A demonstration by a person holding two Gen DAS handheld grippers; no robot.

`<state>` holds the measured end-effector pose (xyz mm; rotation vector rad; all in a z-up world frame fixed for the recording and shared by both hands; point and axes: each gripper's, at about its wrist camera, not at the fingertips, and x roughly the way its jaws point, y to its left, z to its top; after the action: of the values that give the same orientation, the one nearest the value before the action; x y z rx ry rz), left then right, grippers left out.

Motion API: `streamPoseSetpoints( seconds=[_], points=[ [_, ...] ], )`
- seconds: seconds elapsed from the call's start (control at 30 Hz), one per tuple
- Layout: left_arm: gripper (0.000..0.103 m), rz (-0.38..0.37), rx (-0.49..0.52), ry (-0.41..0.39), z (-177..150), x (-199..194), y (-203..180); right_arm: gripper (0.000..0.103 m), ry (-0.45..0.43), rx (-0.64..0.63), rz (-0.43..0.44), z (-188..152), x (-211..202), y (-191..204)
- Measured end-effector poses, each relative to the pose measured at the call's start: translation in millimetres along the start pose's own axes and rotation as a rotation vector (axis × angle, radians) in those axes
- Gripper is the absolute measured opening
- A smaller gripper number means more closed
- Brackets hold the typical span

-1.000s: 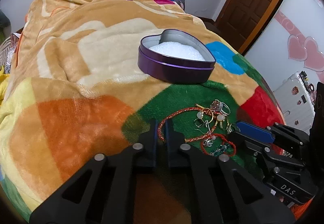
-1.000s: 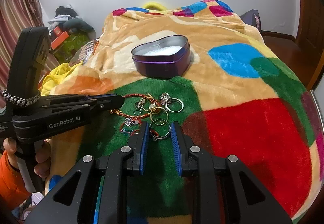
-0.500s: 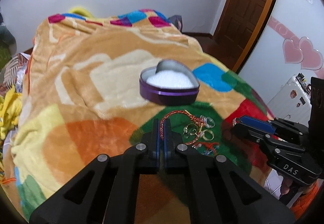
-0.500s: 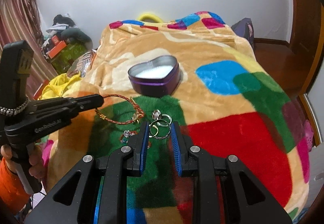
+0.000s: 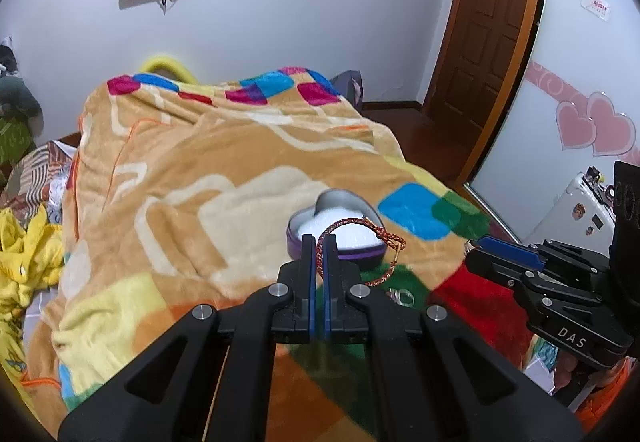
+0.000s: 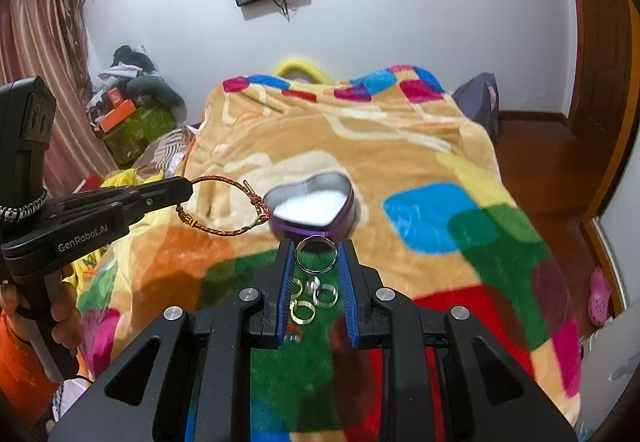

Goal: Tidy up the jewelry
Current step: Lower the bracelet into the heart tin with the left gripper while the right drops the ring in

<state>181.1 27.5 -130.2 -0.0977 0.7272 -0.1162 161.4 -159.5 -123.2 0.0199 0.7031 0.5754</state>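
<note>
Holding red bracelet (image 5: 352, 238) pinched in my left gripper (image 5: 319, 242), lifted above blanket (image 6: 400, 162) near tin (image 6: 316, 202). My right gripper (image 6: 316, 256) clamps ring (image 6: 317, 255). Carry both over tin, lower before release; cord may snag.

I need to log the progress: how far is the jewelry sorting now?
Nothing looks stored yet: the heart-shaped tin shows only its white lining. In hand: the left gripper pinches the red braided bracelet in the air, and the right gripper holds a silver ring. Left: both pieces must go into the tin, and several rings lie on the blanket.
</note>
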Motion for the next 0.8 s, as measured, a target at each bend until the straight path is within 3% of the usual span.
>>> streamPoseSetpoints(
  seconds=[0.37, 0.8],
  points=[
    [0.001, 0.010, 0.002, -0.025, 21.6, 21.5, 9.5, 0.020, -0.033, -0.017, -0.004, 17.9, 16.0, -3.7],
    [0.001, -0.003, 0.008, 0.063, 22.8, 75.8, 16.4, 0.020, 0.027, -0.006, 0.028, 21.6, 58.2, -12.9]
  ],
)
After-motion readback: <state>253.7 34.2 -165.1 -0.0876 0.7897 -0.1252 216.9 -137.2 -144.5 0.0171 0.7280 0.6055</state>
